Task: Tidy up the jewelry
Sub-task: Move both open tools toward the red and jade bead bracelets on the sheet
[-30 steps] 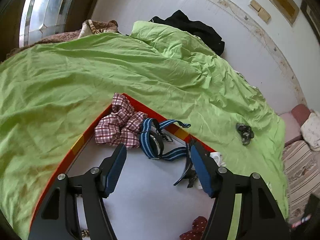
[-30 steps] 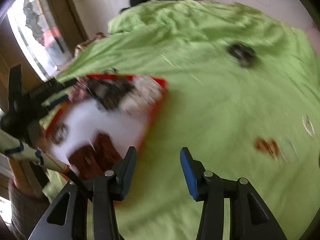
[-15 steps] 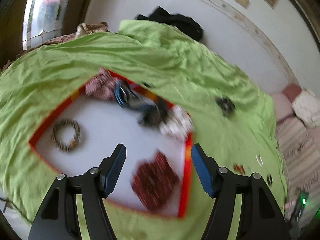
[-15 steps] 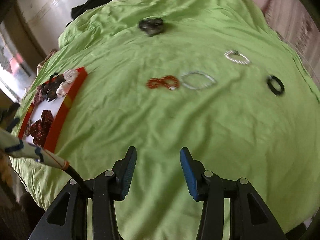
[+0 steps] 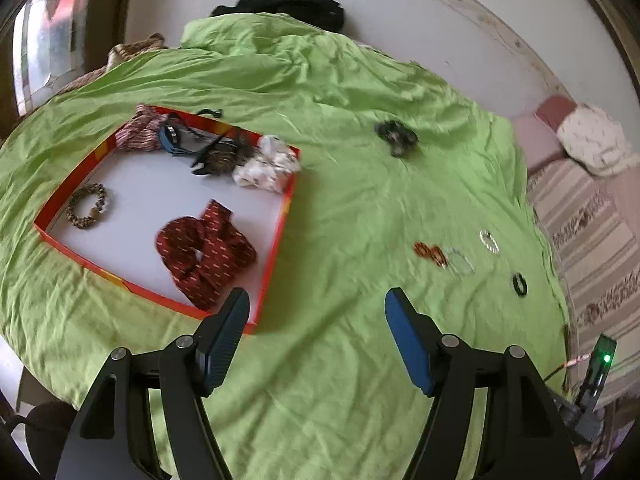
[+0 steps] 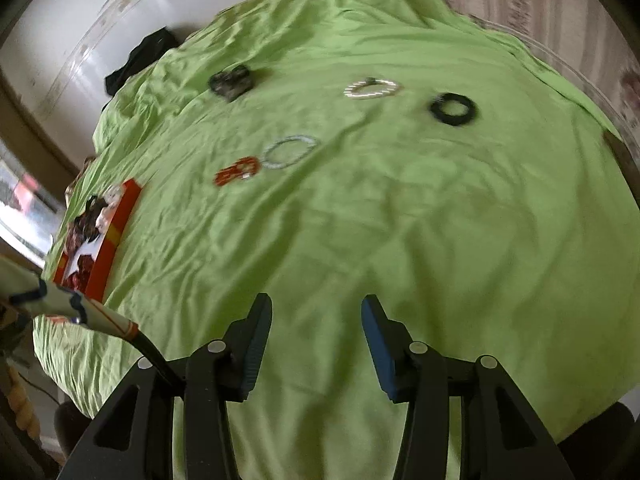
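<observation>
- The left tool (image 5: pixel 316 308) hangs over the green bedsheet (image 5: pixel 360 360) with its blue-padded jaws apart and nothing between them, just off the near corner of the shallow red-rimmed cardboard tray (image 5: pixel 276 240).
- The right tool (image 6: pixel 316 312) is likewise spread and carrying nothing, above bare sheet near the bed's front edge.
- Already in the tray: a dark red patterned fabric scrunchie (image 5: pixel 206 252), a brown beaded bracelet (image 5: pixel 86 206) and a tangle of fabric bands along the far rim.
- Loose on the bed, well beyond the right tool: a small red-orange beaded bracelet (image 6: pixel 237 171) touching a pale clear-bead bracelet (image 6: pixel 290 152), a white pearl-like bracelet (image 6: pixel 372 89), a black ring-shaped band (image 6: pixel 453 109) and a dark crumpled scrunchie (image 6: pixel 231 82).
- Risks, as I judge them: closing on the red-orange bracelet may drag its touching neighbour along; thin beads lying flat could slip the pads, or the jaws could pinch the wrinkled sheet instead; the light tray may shift if nudged.
</observation>
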`<state>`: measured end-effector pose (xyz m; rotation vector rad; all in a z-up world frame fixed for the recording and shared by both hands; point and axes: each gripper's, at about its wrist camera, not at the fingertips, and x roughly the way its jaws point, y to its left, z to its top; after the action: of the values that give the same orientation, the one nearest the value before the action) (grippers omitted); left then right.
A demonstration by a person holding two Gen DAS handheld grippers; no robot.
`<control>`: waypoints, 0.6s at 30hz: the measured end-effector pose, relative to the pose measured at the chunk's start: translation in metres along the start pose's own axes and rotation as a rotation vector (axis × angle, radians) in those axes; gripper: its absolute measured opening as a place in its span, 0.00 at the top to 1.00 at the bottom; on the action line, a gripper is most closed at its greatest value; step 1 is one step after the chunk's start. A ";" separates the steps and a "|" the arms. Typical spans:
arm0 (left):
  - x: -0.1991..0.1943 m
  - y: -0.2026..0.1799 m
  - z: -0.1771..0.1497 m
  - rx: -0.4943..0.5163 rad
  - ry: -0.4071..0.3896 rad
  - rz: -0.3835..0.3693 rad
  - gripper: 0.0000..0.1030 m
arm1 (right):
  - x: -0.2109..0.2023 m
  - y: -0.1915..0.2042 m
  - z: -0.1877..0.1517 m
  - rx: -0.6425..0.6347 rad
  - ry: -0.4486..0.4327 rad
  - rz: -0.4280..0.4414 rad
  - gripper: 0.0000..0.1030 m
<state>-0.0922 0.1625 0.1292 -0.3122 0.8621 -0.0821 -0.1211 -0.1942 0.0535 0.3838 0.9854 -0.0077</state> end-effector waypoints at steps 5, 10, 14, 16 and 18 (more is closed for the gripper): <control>0.001 -0.024 -0.008 0.075 0.015 0.012 0.33 | -0.002 -0.024 -0.002 0.039 -0.016 -0.005 0.51; 0.012 -0.043 -0.014 0.140 0.046 0.031 0.33 | 0.001 -0.033 -0.003 0.051 -0.026 -0.003 0.51; 0.028 -0.056 -0.015 0.181 0.081 0.043 0.33 | 0.005 -0.035 0.002 0.041 -0.032 0.004 0.51; 0.035 -0.061 -0.014 0.200 0.089 0.046 0.33 | 0.007 -0.035 0.005 0.035 -0.033 0.010 0.51; 0.042 -0.067 -0.010 0.214 0.099 0.040 0.35 | 0.009 -0.035 0.010 0.026 -0.035 0.013 0.51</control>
<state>-0.0688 0.0882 0.1127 -0.0906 0.9481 -0.1520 -0.1142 -0.2290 0.0400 0.4129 0.9494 -0.0159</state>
